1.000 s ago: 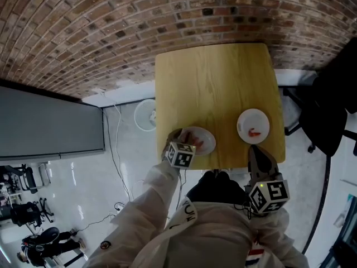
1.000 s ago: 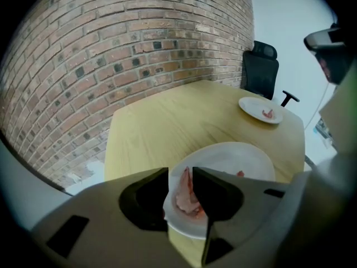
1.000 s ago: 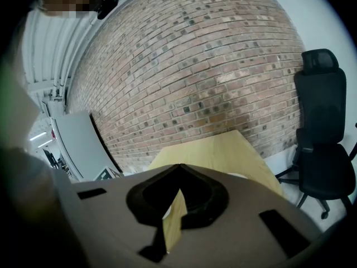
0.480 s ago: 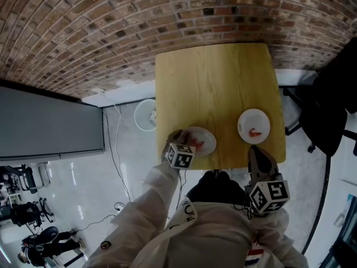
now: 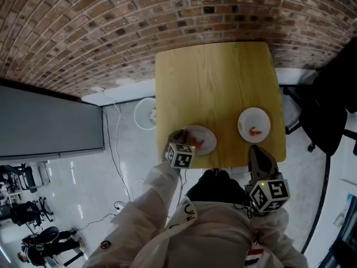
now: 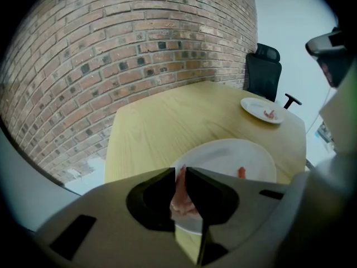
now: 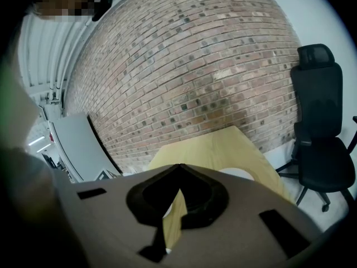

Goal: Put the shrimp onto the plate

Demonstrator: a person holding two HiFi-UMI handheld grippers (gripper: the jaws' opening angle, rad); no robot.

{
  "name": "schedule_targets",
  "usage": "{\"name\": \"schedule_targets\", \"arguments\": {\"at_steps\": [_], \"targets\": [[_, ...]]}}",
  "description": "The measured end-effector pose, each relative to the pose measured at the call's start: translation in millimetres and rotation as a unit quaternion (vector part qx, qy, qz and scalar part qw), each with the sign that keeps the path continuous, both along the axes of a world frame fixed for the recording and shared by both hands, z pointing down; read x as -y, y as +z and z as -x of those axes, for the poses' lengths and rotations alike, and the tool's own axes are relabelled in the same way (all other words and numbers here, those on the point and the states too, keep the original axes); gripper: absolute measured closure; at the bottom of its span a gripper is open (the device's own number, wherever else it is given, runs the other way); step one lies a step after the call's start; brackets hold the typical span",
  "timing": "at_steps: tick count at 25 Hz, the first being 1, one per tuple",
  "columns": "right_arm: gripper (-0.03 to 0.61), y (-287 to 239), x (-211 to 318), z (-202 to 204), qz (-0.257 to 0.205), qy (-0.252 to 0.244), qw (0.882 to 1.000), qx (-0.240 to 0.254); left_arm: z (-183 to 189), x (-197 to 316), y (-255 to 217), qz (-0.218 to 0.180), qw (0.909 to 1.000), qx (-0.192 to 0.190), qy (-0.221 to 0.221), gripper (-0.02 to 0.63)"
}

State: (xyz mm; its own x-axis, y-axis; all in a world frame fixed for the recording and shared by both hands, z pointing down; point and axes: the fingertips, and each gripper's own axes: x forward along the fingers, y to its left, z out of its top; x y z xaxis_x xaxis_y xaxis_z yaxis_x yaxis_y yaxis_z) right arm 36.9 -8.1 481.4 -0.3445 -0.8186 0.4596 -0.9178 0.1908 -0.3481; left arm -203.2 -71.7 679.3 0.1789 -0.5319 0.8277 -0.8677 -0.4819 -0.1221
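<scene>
Two white plates sit on the wooden table [image 5: 212, 82]: near plate [image 5: 209, 138] at the front left edge, far plate [image 5: 254, 118] to its right, well apart. Left gripper [image 6: 180, 171] angles down over the near plate's left side. Its jaws have just been closing and now pinch a pink shrimp [image 6: 181, 197] between them, low over that plate; can't tell if it's lifted clear. Small red piece [image 6: 241, 172] lies on the near plate just right of the jaws. Another shrimp [image 5: 255, 132] lies on the far plate. Right gripper [image 7: 178, 169] hangs at the table's front edge near the far plate, jaws clenched tip to tip, nothing in them. Brick wall [image 5: 111, 27] behind, black office chair [image 7: 318, 127] at right.
</scene>
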Motion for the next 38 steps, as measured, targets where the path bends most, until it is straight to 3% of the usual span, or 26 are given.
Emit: {"name": "schedule_targets", "arguments": {"at_steps": [13,38], "targets": [[0.555,2,-1,-1,0.005,0.003,1.0,0.001,3,1,-4,0.004,0.9993,-0.026,-0.025,0.552],[0.555,-7,-22,15,-0.004,0.027,1.0,-0.002,1,-2,-25,-0.023,0.999,-0.038,0.008,0.552]]}}
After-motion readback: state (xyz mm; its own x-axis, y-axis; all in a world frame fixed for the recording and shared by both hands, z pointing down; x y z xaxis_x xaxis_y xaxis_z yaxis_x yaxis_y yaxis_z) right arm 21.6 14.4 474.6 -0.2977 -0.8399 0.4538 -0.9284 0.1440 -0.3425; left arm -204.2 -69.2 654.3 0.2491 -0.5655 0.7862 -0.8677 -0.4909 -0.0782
